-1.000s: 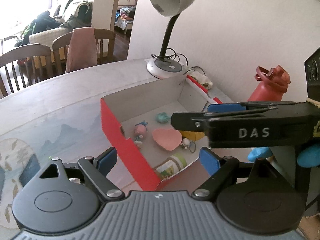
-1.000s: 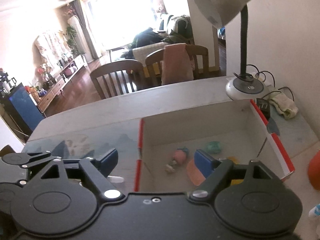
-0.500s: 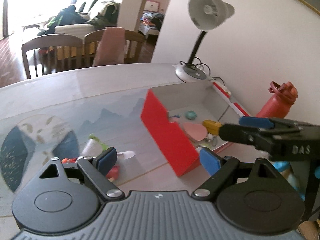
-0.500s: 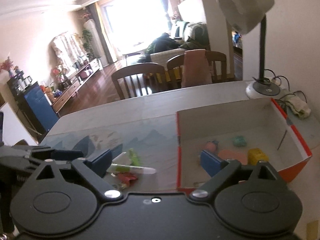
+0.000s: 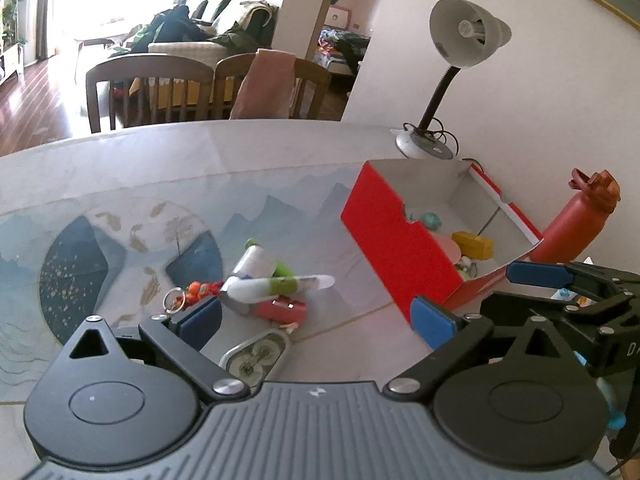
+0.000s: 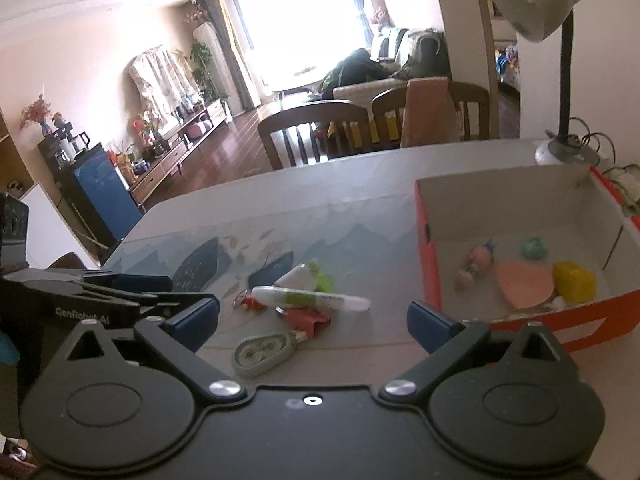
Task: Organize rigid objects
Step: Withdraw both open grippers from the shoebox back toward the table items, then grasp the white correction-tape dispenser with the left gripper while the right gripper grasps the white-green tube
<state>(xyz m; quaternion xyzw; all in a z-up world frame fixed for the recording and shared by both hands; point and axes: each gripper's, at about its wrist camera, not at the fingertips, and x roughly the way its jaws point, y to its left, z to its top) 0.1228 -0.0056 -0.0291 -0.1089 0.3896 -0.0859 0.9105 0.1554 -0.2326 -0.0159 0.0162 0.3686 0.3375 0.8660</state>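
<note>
Left gripper (image 5: 316, 316) jaws opening, nothing between them; our right gripper (image 6: 313, 318) likewise opening, empty. Below us on surface (image 5: 160, 184): green-white tube (image 5: 276, 285), red piece (image 5: 281, 310), oval tin (image 5: 256, 356), keyring (image 5: 175, 300). Red box (image 5: 394, 240) beside pile holds yellow block (image 6: 573, 281), pink heart dish (image 6: 525, 284).

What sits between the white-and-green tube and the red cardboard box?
Nothing: in the right wrist view, only bare patterned tabletop separates the white-and-green tube from the red cardboard box.
</note>
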